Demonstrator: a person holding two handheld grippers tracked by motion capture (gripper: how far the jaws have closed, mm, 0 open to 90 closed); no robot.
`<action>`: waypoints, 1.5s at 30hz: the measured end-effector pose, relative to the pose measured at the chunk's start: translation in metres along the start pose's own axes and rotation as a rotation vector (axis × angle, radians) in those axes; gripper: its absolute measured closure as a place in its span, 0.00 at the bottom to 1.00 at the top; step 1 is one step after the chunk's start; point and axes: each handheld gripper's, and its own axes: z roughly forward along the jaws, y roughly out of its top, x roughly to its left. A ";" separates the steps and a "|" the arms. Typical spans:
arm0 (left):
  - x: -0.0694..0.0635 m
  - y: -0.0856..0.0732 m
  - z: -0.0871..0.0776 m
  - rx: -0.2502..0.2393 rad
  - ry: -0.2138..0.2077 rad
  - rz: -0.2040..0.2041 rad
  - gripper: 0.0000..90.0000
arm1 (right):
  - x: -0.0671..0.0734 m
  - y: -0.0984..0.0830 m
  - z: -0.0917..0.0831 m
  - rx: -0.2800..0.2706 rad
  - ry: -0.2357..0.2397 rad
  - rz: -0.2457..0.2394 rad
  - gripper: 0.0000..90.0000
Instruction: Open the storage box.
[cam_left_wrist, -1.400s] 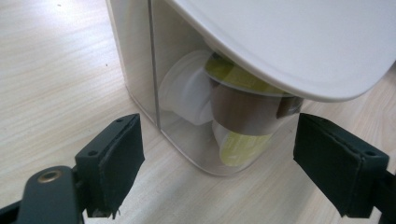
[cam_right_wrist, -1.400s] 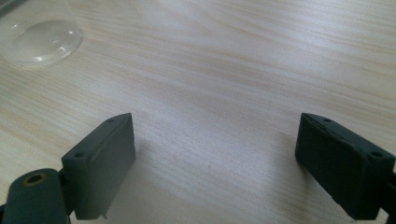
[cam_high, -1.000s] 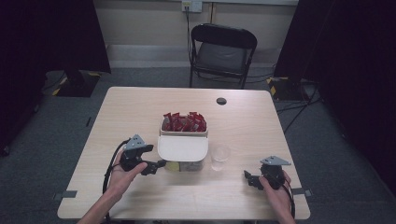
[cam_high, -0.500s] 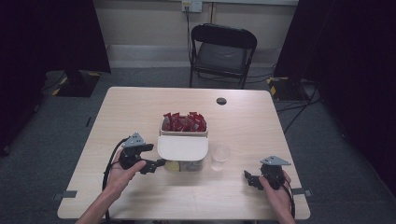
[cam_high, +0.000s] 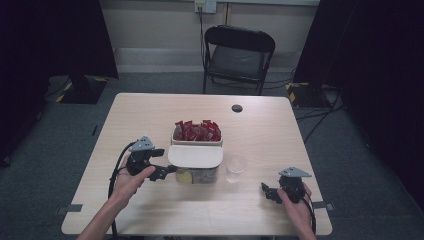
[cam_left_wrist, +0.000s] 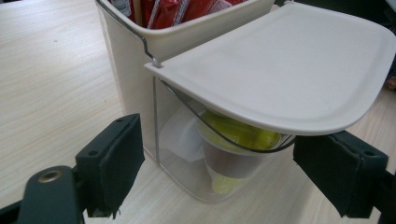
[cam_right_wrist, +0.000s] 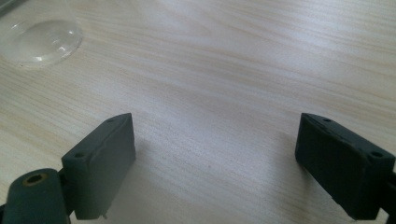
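A two-part container (cam_high: 196, 161) stands mid-table: a white bin with red sachets (cam_high: 197, 131) behind, and a clear front compartment under a white lid (cam_high: 195, 155). In the left gripper view the lid (cam_left_wrist: 289, 70) overhangs the clear compartment (cam_left_wrist: 187, 154), which holds yellow-green capsules (cam_left_wrist: 238, 133). My left gripper (cam_high: 164, 172) is open at the compartment's left corner, its jaws standing either side of that corner without touching. My right gripper (cam_high: 265, 191) rests open low on the table at the front right, with bare wood between its fingers (cam_right_wrist: 100, 163). A clear plastic cup (cam_high: 235, 168) stands right of the container.
A small black disc (cam_high: 237, 108) lies near the table's far edge. A black folding chair (cam_high: 237, 55) stands behind the table. The cup's base (cam_right_wrist: 39, 39) shows at the upper left of the right gripper view. Cables trail from both grippers.
My left gripper has crept slightly right and toward the container's front corner. The right gripper has stayed where it was.
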 end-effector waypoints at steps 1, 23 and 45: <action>0.000 0.001 0.000 -0.007 -0.008 -0.001 0.18 | 0.000 0.000 0.000 0.000 0.000 0.000 0.13; -0.003 0.014 -0.001 -0.014 0.000 0.021 0.19 | 0.000 0.000 0.000 0.000 0.000 0.000 0.13; -0.001 0.034 0.001 -0.054 -0.027 0.004 0.18 | 0.000 0.000 0.000 0.000 0.000 0.000 0.13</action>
